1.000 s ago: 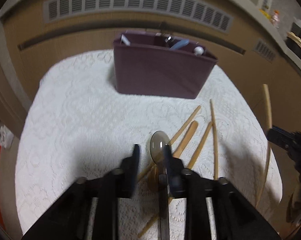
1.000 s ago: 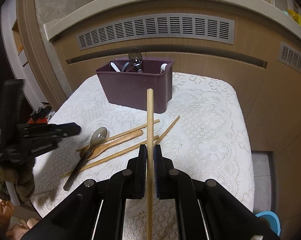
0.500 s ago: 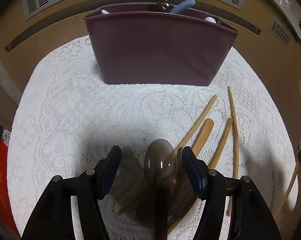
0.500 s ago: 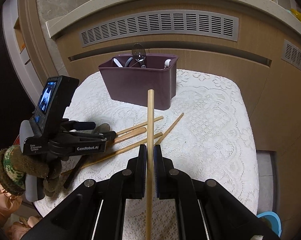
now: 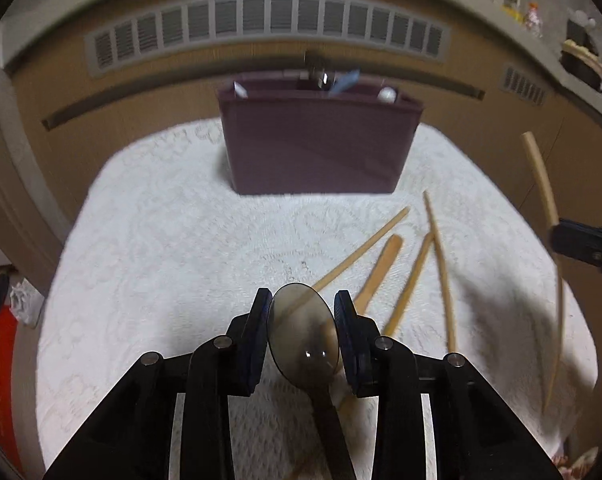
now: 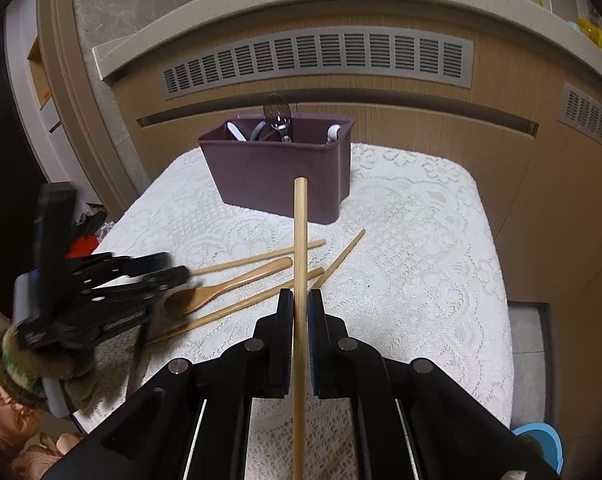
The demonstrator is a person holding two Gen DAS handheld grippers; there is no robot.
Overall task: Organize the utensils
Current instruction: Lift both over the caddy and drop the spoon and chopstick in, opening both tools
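Since the earlier frames the left gripper has been drawn back from the purple utensil caddy and raised, and the metal spoon has been lifted with it; the bowl of the spoon is now clamped between the two fingers, and its handle runs back under the gripper; the jaws are closed on it. The right gripper is held closed on a wooden chopstick, which points forward toward the caddy; it is kept above the white lace cloth. On the cloth, in front of the caddy, a wooden spoon and three more chopsticks are left lying, partly crossed; the wooden spoon is seen just beside the left gripper in the right wrist view. In the caddy a metal spoon and some white handles are stood upright; behind it a wooden cabinet with a grey vent grille is seen.
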